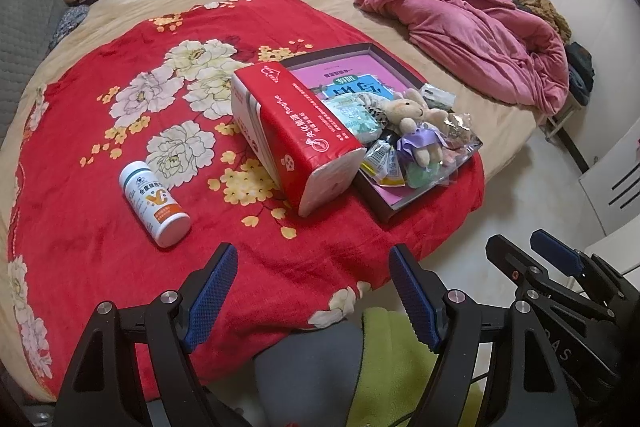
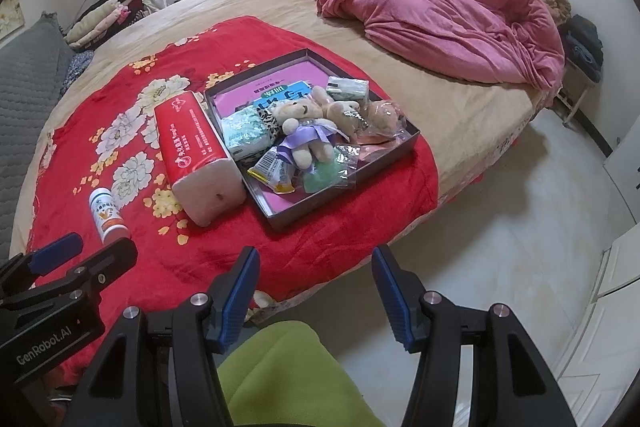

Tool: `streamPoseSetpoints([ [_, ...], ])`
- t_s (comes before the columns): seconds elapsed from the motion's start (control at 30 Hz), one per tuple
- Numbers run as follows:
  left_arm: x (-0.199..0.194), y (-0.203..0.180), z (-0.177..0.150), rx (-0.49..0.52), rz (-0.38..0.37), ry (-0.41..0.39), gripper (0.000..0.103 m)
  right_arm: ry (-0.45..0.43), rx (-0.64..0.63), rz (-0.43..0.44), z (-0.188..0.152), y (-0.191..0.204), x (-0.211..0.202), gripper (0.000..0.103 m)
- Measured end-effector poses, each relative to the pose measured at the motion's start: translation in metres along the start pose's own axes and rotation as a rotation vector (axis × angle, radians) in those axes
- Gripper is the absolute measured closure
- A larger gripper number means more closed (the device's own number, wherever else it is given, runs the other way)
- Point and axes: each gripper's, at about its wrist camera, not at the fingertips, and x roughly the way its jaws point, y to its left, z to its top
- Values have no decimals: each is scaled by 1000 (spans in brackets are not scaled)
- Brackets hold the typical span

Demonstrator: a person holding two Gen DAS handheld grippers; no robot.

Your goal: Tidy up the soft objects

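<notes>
A shallow dark box lid (image 2: 352, 178) (image 1: 384, 215) lies on the red floral blanket (image 1: 100, 155) (image 2: 132, 227). In it lie a plush rabbit in a purple dress (image 1: 416, 123) (image 2: 306, 131), small tissue packs (image 2: 242, 133) and plastic snack bags (image 2: 276, 167). A red tissue pack (image 1: 296, 135) (image 2: 196, 147) lies against the lid's left side. A white bottle (image 1: 154, 203) (image 2: 107, 219) lies left of it. My left gripper (image 1: 312, 295) is open and empty near the bed's front edge. My right gripper (image 2: 314, 297) is open and empty, to its right.
A crumpled pink quilt (image 2: 432, 7) covers the far right of the bed. Folded clothes (image 2: 100, 19) are stacked at the far left by a grey cushion (image 2: 28, 83). Bare floor (image 2: 520, 227) lies right of the bed. My green-clad legs (image 2: 288, 375) are below the grippers.
</notes>
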Motion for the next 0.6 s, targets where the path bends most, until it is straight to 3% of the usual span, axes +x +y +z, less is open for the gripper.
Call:
streamPoseSetpoints([
  [0.6, 3, 8, -2, -34, 9, -3, 24, 5, -14, -9, -1, 1, 3, 46],
])
